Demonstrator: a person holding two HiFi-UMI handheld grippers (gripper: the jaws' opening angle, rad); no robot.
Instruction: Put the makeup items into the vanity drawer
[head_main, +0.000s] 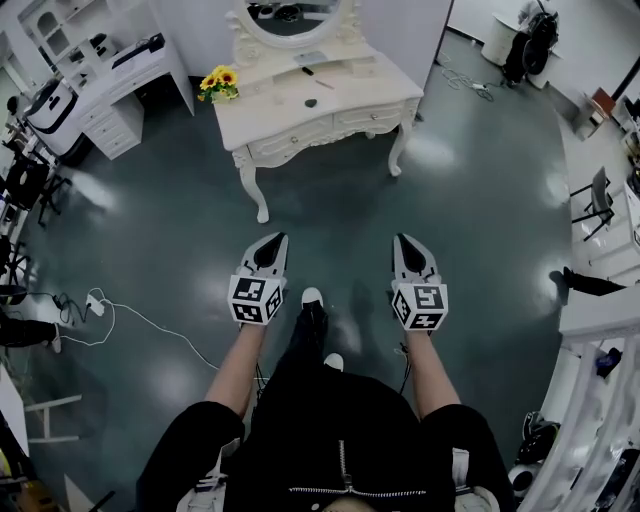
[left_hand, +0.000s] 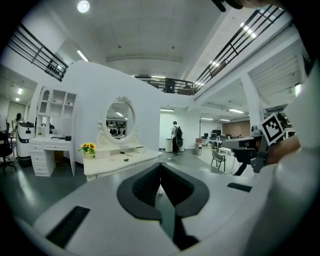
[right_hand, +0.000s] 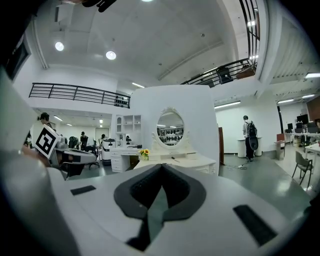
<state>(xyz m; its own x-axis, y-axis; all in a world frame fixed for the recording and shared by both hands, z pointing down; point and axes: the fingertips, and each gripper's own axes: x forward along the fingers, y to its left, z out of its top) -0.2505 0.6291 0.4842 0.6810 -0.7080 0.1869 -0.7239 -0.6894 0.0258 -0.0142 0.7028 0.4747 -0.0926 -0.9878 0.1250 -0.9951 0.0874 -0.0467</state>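
Observation:
A white vanity table (head_main: 380, 98) with an oval mirror (head_main: 295, 15) stands across the floor, well ahead of both grippers. On its top lie small dark makeup items (head_main: 311, 102) and a thin stick-like one (head_main: 325, 84). The drawer fronts (head_main: 300, 141) are shut. My left gripper (head_main: 275, 241) and right gripper (head_main: 403, 241) hang side by side in mid-air and point at the vanity, both shut with nothing between the jaws. The vanity (left_hand: 122, 162) shows beyond the left gripper (left_hand: 160, 166). The vanity (right_hand: 190, 161) also shows beyond the right gripper (right_hand: 161, 168).
Yellow flowers (head_main: 218, 82) stand on the vanity's left corner. A second white desk (head_main: 110, 90) is at the far left, and a white cable (head_main: 130, 320) lies on the dark floor. Chairs (head_main: 597, 195) stand to the right. A person with a backpack (left_hand: 176, 136) stands far behind.

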